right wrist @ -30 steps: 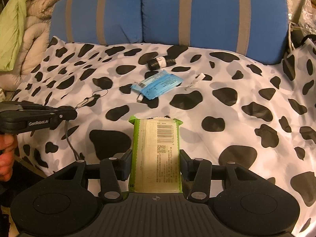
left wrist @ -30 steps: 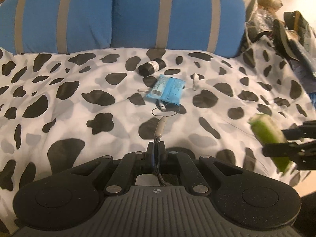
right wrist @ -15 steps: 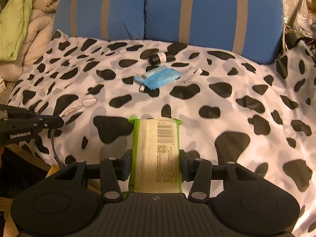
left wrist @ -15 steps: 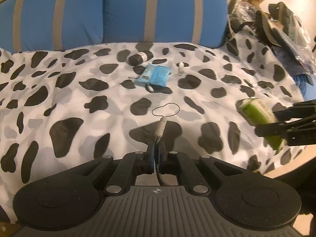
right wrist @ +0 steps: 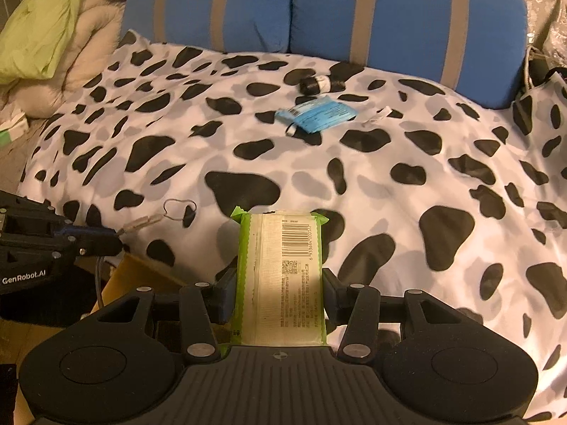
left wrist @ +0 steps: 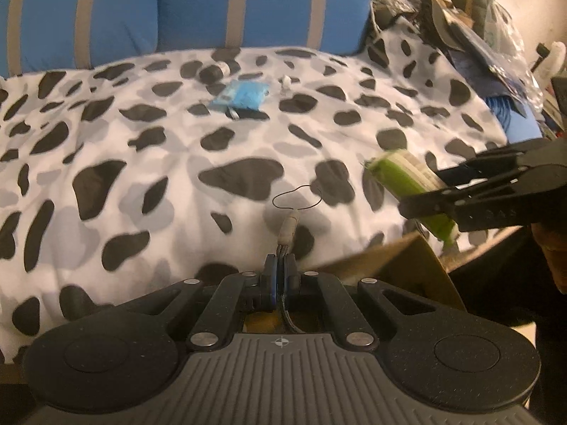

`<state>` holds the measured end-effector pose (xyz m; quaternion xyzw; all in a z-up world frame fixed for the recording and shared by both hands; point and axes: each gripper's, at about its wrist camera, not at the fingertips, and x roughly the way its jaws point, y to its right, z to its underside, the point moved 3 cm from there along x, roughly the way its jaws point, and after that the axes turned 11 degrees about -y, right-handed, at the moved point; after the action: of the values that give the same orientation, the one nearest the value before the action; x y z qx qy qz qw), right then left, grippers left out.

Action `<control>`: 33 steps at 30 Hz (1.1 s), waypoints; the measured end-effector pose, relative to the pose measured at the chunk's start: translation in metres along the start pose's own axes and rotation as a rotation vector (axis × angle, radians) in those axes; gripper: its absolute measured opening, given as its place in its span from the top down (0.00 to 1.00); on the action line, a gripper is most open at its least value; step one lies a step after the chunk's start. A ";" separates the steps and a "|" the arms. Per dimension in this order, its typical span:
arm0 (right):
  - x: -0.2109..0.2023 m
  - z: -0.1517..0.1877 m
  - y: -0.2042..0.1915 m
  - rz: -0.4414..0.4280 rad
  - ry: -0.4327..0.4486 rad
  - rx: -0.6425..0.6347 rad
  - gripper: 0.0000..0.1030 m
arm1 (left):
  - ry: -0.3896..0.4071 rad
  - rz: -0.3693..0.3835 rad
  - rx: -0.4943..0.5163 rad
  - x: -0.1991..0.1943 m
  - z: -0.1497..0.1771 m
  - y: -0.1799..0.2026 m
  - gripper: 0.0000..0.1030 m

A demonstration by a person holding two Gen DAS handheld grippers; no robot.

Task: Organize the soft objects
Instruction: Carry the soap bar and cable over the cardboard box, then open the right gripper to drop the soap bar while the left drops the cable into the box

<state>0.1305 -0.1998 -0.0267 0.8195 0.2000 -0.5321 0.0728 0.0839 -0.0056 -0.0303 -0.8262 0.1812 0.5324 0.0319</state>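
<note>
Bed under a cow-print cover, dim warm light

Two blue cushions with grey stripes stand along the far edge of the bed; a beige quilt and a green blanket are heaped at its left.

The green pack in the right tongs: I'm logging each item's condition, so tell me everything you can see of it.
The green pack is a flat, oblong soft packet in crinkly film, green along its edges, with a pale label face bearing a barcode, a QR code and small print. It looks sealed and full. The right tongs clamp its long sides, its far end with green corner tabs pointing toward the spotted cover. It is held above the cover, touched only by the tongs.
</note>
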 end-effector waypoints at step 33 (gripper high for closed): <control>0.015 0.037 -0.046 -0.074 -0.143 -0.163 0.51 | -0.162 -0.048 -0.115 0.016 0.019 -0.015 0.56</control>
<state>0.0861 -0.1660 -0.0511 0.7628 0.2669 -0.5737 0.1336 0.0785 0.0085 -0.0545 -0.7850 0.1275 0.6061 0.0118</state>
